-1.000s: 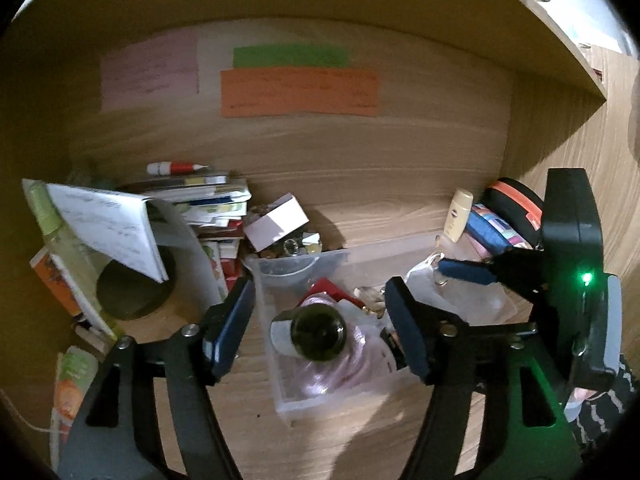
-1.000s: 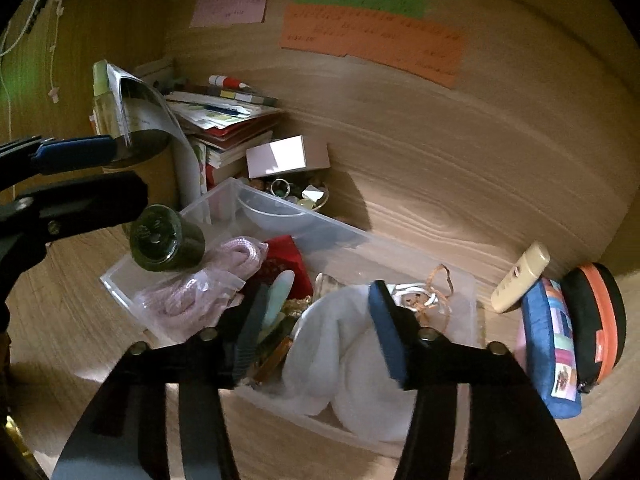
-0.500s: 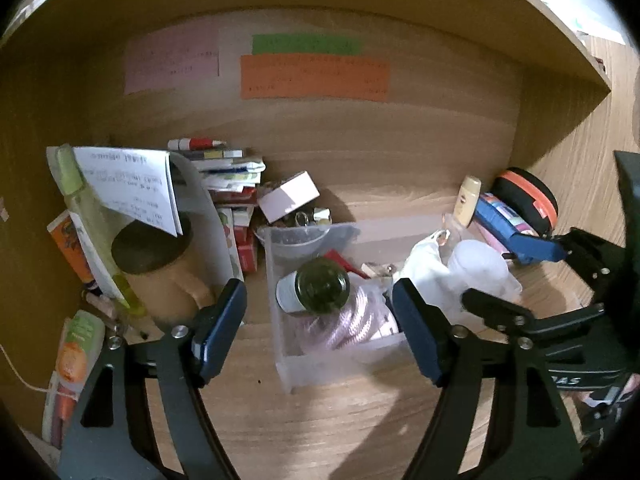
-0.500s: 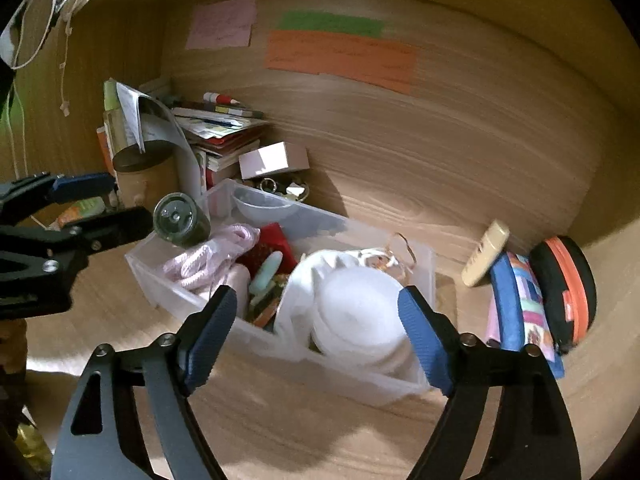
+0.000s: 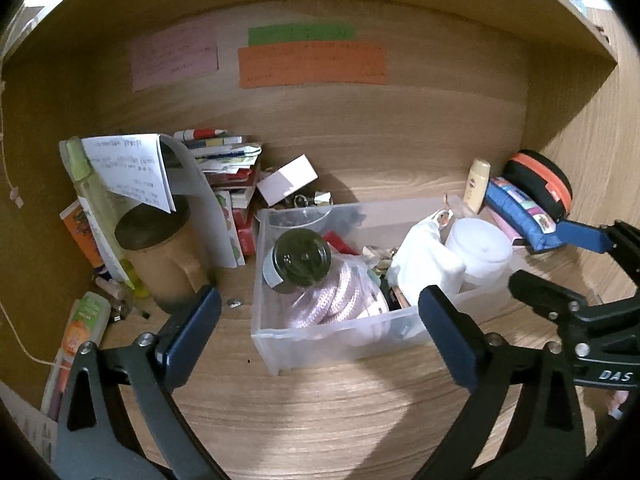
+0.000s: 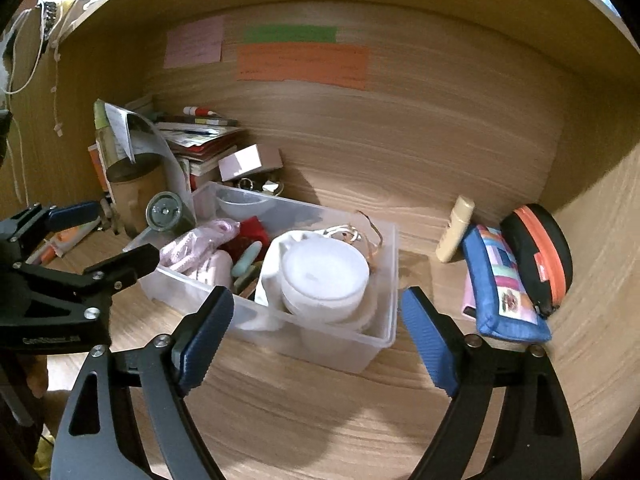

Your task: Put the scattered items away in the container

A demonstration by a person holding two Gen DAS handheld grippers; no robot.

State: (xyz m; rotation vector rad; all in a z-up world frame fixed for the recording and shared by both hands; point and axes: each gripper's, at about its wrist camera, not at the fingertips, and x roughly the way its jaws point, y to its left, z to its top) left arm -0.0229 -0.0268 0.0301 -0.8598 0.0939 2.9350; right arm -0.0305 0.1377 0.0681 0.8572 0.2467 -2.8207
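A clear plastic bin [image 5: 280, 344] [image 6: 348, 344] stands on the wooden shelf floor. Inside lie a dark glass jar [image 5: 300, 258] [image 6: 166, 212] on a pink rope [image 5: 340, 300], a white cloth [image 5: 424, 256] and a white round tub [image 5: 478, 246] [image 6: 324, 276]. My left gripper [image 5: 318, 312] hovers in front of the bin's left half, its jaws opening with nothing between them. My right gripper [image 6: 316, 306] hangs before the bin's right half, jaws opening too and holding nothing. Each gripper shows at the side of the other's view.
A brown mug [image 5: 160, 256] with papers, a book stack [image 5: 228, 152] and a small pale box [image 5: 288, 178] crowd the back left. A cream tube [image 6: 456, 236], blue pencil case [image 6: 504, 284] and black-orange case [image 6: 540, 248] sit at right. A shelf board hangs overhead.
Both grippers have drawn back from the bin and spread their jaws. The jar that sat between the left jaws and the white tub between the right jaws now rest in the bin.
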